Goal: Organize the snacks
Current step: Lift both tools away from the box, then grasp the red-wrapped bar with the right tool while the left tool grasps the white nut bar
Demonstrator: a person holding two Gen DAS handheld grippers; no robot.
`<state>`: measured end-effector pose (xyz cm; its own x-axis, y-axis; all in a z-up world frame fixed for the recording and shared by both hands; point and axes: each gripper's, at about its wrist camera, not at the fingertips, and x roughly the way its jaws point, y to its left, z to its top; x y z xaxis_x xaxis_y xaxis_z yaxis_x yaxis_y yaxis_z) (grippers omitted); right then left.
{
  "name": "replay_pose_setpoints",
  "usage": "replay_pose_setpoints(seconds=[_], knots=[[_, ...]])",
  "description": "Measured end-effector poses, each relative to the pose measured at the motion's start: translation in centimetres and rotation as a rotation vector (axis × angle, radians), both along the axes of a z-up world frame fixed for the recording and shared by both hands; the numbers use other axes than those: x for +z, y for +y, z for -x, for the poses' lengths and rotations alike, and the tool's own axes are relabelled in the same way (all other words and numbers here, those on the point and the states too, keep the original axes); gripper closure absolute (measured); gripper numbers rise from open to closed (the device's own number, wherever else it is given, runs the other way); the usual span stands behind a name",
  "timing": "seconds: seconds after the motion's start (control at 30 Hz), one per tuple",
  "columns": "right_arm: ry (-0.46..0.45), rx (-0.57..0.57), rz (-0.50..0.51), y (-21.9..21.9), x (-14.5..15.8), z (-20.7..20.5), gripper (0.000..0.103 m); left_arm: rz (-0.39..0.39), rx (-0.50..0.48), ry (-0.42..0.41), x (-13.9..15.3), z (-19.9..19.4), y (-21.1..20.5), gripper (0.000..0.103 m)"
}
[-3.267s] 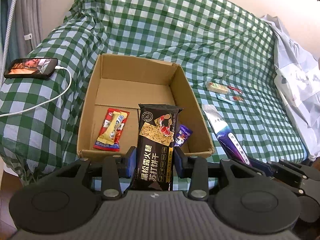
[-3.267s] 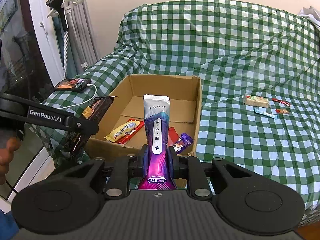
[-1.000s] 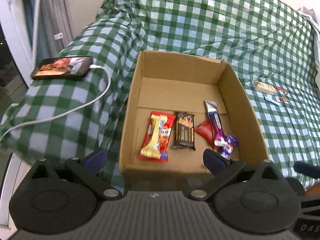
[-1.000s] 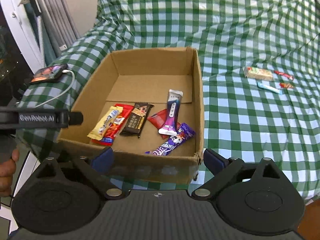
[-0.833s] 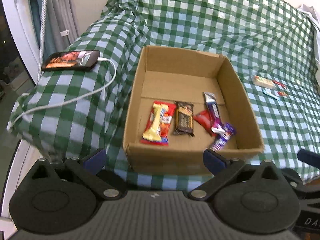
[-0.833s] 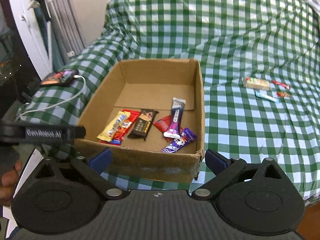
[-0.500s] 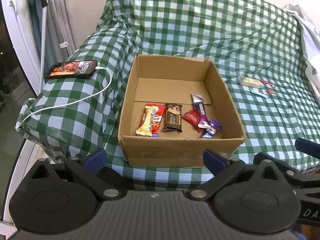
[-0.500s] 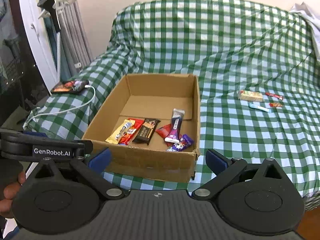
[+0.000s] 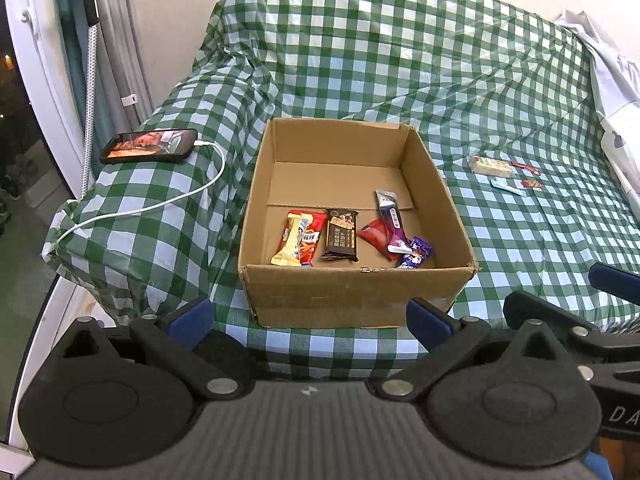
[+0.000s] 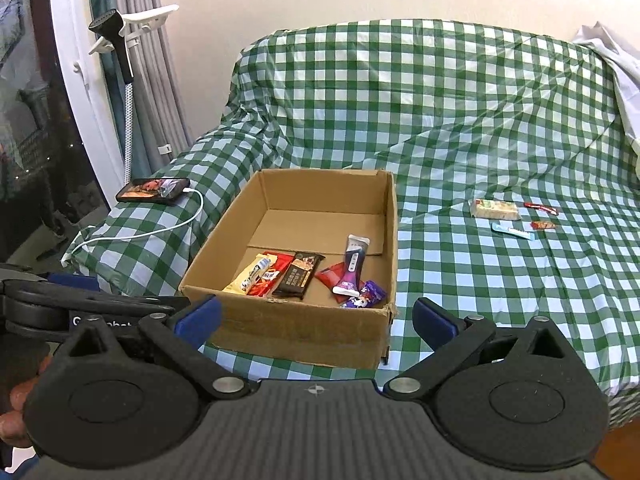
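Note:
A cardboard box (image 9: 352, 296) (image 10: 304, 328) stands on the green checked sofa cover. In it lie a yellow and red bar (image 9: 298, 238), a dark brown cracker pack (image 9: 341, 235) (image 10: 299, 275), a red packet (image 9: 374, 234), a purple tube (image 9: 392, 220) (image 10: 352, 266) and a small purple candy (image 9: 414, 254). Several small snacks lie on the cover to the right: a pale bar (image 9: 490, 166) (image 10: 494, 209) and thin sachets (image 10: 512, 231). My left gripper (image 9: 308, 318) is open and empty, in front of the box. My right gripper (image 10: 316, 318) is open and empty, also short of the box.
A phone (image 9: 150, 146) (image 10: 154, 190) on a white charging cable (image 9: 160, 204) lies on the sofa's left arm. A garment steamer and curtains (image 10: 128, 80) stand at the left. White cloth (image 9: 612, 80) lies at the far right.
Both grippers have let go of their snacks, the cracker pack and the purple tube, which now lie in the box. Both have since drawn back from the box with jaws wide.

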<state>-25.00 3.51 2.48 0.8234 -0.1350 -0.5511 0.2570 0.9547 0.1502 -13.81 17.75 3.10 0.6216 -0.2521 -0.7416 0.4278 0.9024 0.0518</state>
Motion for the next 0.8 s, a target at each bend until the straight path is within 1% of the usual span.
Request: replay_pose_setpoints(seconds=[0.37, 0.53, 0.7, 0.8], knots=[[0.007, 0.0, -0.003, 0.5, -0.2, 0.0, 0.001, -0.008, 0.004, 0.017, -0.2, -0.2, -0.1, 0.0], [0.02, 0.004, -0.013, 0.2, -0.6, -0.2, 0.001, -0.019, 0.003, 0.032, -0.9, -0.8, -0.3, 0.0], [0.041, 0.003, -0.035, -0.6, -1.3, -0.9, 0.001, -0.062, -0.012, 0.043, -1.7, -1.7, -1.4, 0.0], [0.034, -0.015, -0.057, -1.7, -1.8, -1.1, 0.001, -0.092, -0.031, 0.046, -1.9, -2.4, -2.8, 0.0]])
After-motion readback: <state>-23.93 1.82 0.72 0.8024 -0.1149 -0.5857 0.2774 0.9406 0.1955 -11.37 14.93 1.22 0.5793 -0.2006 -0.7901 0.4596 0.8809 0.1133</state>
